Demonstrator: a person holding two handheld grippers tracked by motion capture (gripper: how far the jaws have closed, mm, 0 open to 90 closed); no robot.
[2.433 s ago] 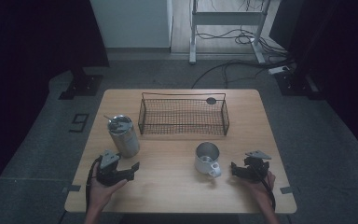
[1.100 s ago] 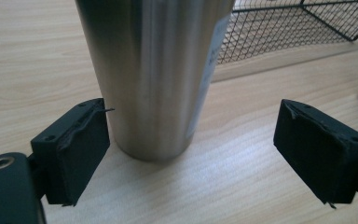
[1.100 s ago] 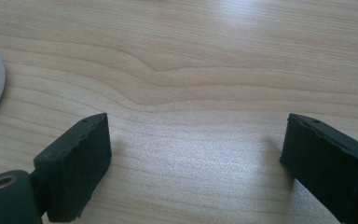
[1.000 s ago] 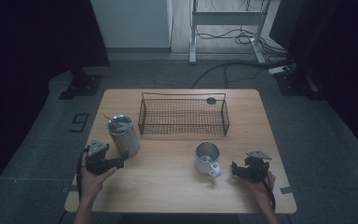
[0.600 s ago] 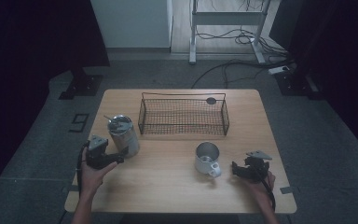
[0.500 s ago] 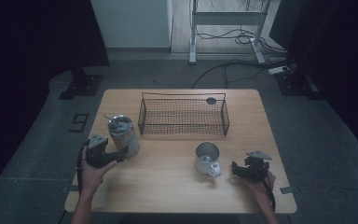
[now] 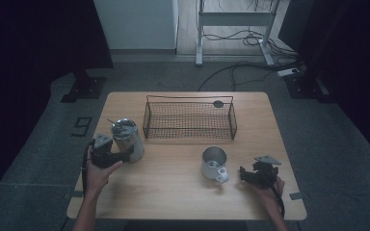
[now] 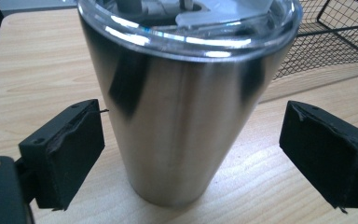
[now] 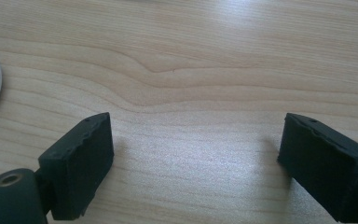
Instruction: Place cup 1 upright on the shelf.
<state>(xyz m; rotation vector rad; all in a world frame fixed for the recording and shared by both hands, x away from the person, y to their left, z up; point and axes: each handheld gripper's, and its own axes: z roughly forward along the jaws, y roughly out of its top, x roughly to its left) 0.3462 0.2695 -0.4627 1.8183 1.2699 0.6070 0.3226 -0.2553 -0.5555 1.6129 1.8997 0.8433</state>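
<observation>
Left gripper [image 8: 191, 154], jaws spread wide, straddles the upright, tapering polished-steel tumbler with clear plastic lid [image 8: 186, 93] at the wooden table's [image 7: 173, 192] left, beside the black wire basket [image 7: 190, 120]; pads apparently clear of its smooth wall. Right gripper [image 9: 196, 163] gapes, empty, near the steel mug [image 7: 214, 162].

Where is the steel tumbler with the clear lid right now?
In the high view the steel tumbler stands upright on the table's left side, just left of the wire basket, between the open left claw.
</observation>
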